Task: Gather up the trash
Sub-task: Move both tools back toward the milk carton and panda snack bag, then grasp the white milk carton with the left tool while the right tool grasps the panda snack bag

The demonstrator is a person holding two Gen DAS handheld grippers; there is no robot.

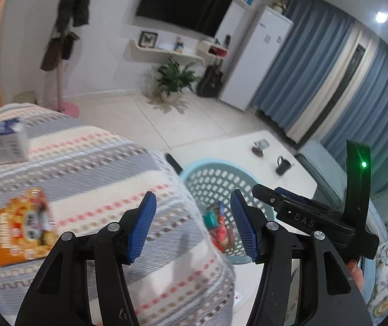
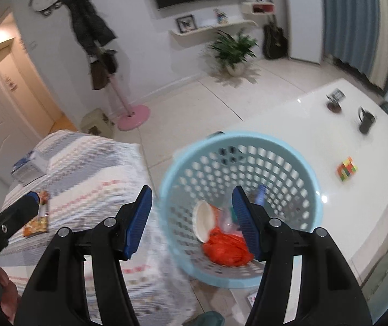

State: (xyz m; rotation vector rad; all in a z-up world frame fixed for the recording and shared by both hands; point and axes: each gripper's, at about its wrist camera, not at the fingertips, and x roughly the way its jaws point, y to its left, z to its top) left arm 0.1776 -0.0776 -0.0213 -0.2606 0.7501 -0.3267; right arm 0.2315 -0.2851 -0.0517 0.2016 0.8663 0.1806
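On the striped bed (image 1: 85,163) at the left lies an orange snack packet (image 1: 20,233), flat on the cover and well apart from the left gripper (image 1: 194,225). That gripper's fingers stand partly open with nothing between them; through the gap only the bed edge and the basket (image 1: 210,168) show. The packet sits to the left of and just below the left pad (image 1: 142,225), out of the gap.

The step in hand looks like the pause between a drop and the next pickup: the basket already holds a paper cup (image 2: 203,224), an orange-red bag (image 2: 226,250) and other wrappers, and the packet is the trash not yet collected. The next move calls for swinging the left gripper leftward and down over the packet, then pinching one edge, since it lies flat on soft cloth.

To the right, the right gripper (image 2: 191,222) hovers over the basket's near rim, jaws likewise partly open and empty, the trash lying beyond its right pad
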